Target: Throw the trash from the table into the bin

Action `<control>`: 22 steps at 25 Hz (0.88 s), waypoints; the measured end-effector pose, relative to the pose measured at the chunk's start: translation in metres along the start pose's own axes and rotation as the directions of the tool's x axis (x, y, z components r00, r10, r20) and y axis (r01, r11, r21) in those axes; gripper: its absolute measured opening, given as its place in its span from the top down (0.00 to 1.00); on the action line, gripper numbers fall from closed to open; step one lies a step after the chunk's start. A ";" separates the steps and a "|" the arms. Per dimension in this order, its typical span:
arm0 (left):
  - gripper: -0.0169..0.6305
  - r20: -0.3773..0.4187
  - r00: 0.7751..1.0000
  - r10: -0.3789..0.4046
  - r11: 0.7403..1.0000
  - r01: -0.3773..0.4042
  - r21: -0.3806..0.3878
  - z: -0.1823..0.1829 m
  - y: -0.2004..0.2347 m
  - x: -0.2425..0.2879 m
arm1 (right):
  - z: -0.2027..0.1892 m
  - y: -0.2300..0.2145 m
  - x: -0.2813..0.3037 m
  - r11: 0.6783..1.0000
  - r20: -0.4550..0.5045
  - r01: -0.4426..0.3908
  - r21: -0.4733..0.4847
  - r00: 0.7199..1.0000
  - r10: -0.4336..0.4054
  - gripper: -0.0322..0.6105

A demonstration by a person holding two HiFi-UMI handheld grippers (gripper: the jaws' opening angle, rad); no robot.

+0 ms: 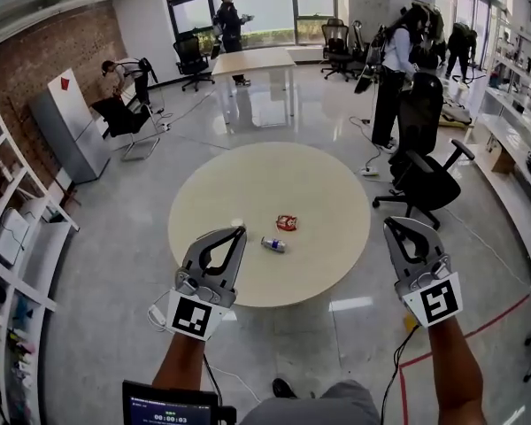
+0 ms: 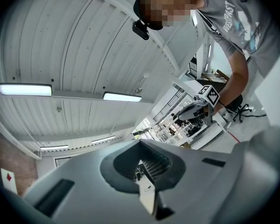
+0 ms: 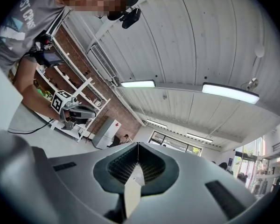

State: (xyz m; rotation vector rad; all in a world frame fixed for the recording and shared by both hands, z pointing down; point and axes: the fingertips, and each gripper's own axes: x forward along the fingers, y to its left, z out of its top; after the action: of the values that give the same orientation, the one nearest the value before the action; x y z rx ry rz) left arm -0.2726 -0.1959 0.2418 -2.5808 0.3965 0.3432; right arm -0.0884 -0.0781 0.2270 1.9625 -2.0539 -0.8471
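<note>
Red wrapper [image 1: 287, 223] and can [image 1: 273, 244] (labels unreadable) lie on round table [image 1: 239, 184].

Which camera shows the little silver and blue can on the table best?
The head view: the small silver and blue can lies on its side on the round beige table, beside a crumpled red wrapper. Both gripper views tilt up at the ceiling and show none of it.

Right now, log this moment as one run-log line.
phase: before pickup | left gripper: shut, empty | right gripper: shut, empty | table: red wrapper and can, untouched
</note>
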 end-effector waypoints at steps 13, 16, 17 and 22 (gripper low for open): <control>0.91 -0.151 0.988 0.017 0.999 -0.022 -0.035 -0.122 0.079 0.013 | -0.119 0.060 0.165 0.962 -0.069 -0.255 0.101 0.963 0.262 0.94; 0.91 -0.192 0.981 0.039 0.997 -0.050 -0.052 -0.160 0.098 0.031 | -0.171 0.061 0.207 0.943 -0.098 -0.294 0.158 0.945 0.311 0.84; 0.91 -0.204 0.978 0.045 0.997 -0.058 -0.059 -0.174 0.104 0.038 | -0.190 0.062 0.221 0.933 -0.114 -0.311 0.179 0.936 0.334 0.81; 0.91 -0.271 0.960 0.065 0.993 -0.090 -0.079 -0.251 0.133 0.071 | -0.307 0.082 0.290 0.873 -0.241 -0.371 0.316 0.859 0.453 0.59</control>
State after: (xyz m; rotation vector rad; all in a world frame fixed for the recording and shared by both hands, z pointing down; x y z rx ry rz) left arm -0.2104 -0.4508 0.3723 -2.7137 0.5922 0.0365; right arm -0.0393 -0.4441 0.4482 1.5277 -2.3473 -0.1713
